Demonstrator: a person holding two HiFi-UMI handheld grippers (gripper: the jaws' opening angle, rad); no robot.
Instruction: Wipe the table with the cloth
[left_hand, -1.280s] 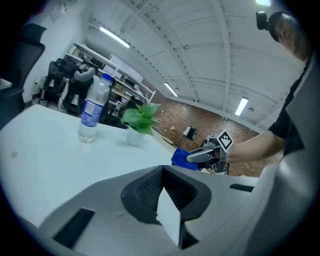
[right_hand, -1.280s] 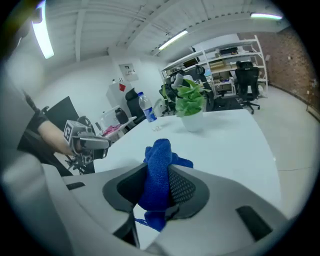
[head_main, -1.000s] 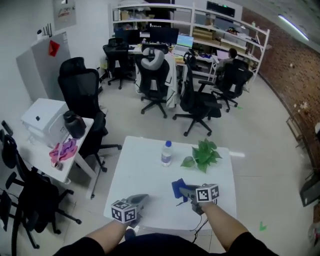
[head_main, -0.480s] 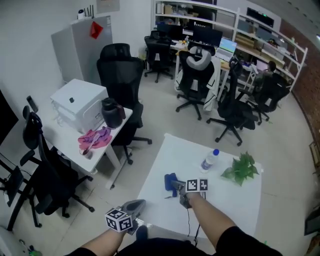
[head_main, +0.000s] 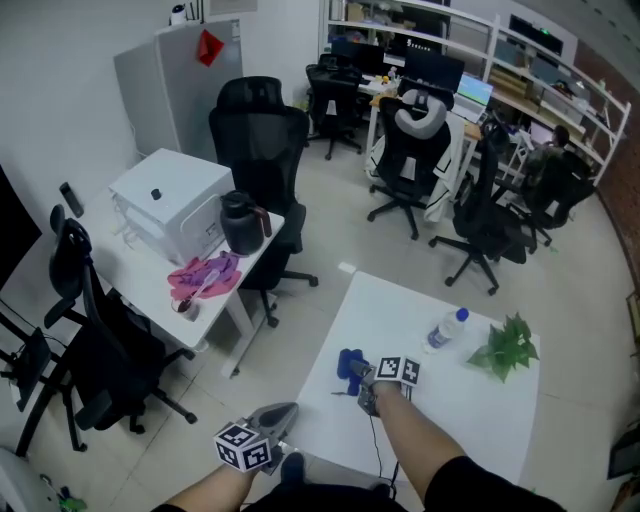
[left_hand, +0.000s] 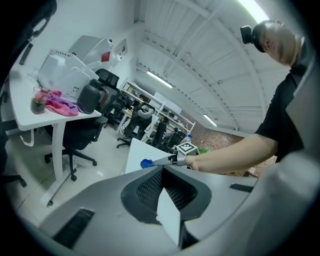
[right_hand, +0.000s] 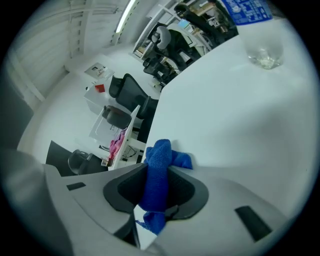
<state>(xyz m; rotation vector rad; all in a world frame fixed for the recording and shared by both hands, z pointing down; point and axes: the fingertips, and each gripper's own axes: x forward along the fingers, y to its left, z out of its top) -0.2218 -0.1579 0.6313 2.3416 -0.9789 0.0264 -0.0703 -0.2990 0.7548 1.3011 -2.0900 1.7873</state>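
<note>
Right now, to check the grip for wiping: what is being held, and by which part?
The right tongs pinch the blue cloth by a bunched fold; both ends stick out. The left tongs hold nothing.

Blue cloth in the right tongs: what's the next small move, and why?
Probably drag the blue cloth rightward across the table. The right tongs are clamped on it near the table's left edge, bare top lies to the right, and the bottle and plant stand off at the far side.
</note>
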